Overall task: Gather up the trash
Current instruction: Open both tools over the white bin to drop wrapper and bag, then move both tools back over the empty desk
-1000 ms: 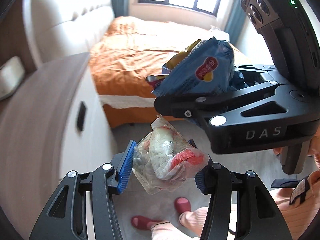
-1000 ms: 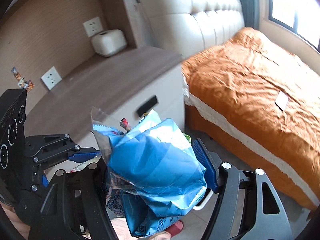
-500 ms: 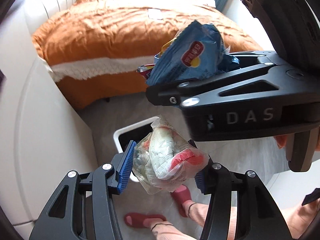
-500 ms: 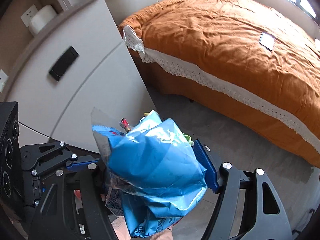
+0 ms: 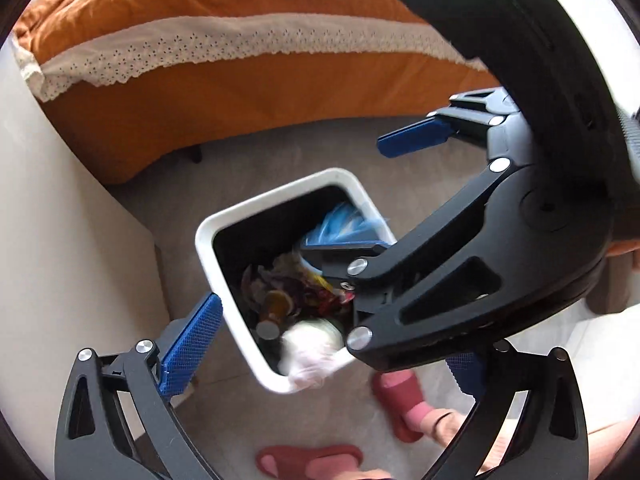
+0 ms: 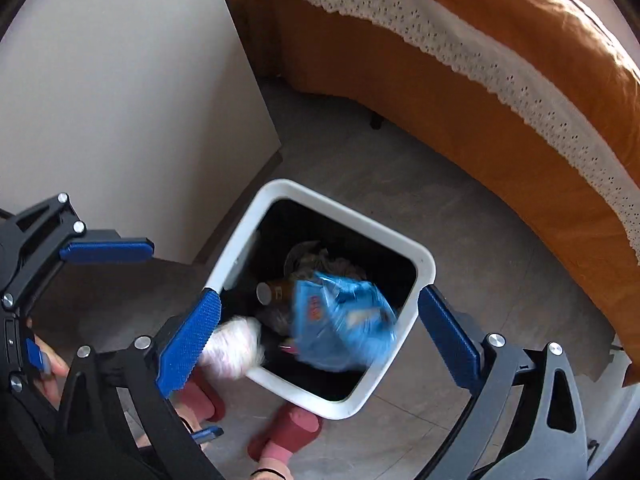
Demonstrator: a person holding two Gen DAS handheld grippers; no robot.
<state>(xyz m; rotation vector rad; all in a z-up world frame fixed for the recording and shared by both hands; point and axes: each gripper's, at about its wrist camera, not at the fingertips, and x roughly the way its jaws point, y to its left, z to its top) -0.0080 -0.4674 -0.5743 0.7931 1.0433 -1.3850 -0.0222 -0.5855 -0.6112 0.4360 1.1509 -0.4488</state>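
Observation:
A white-rimmed bin (image 5: 208, 240) with a black liner stands on the floor right below both grippers. My left gripper (image 5: 328, 356) hangs over its near edge, jaws opening wide, nothing pressed between the blue pads. The clear bag of white scraps (image 5: 312, 348) is a blur dropping at the bin's near rim (image 6: 352, 216). My right gripper (image 6: 320, 338) is also opening, and the blue crisp bag (image 6: 340, 320) falls blurred into the bin, free of its pads. Inside lie a brown bottle (image 6: 276, 290) and mixed wrappers. In the left wrist view the right gripper (image 5: 376, 192) covers the bin's right side.
An orange bed (image 5: 240, 92) with a white lace trim runs along the far side. A white cabinet wall (image 6: 120, 100) stands close on the left of the bin. A person's feet in red slippers (image 5: 396, 400) stand on the grey floor just behind the bin.
Both grippers sank from bed height to just above the bin. Their jaws spread apart and let go: the clear bag and the blue crisp bag are now falling into the bin.

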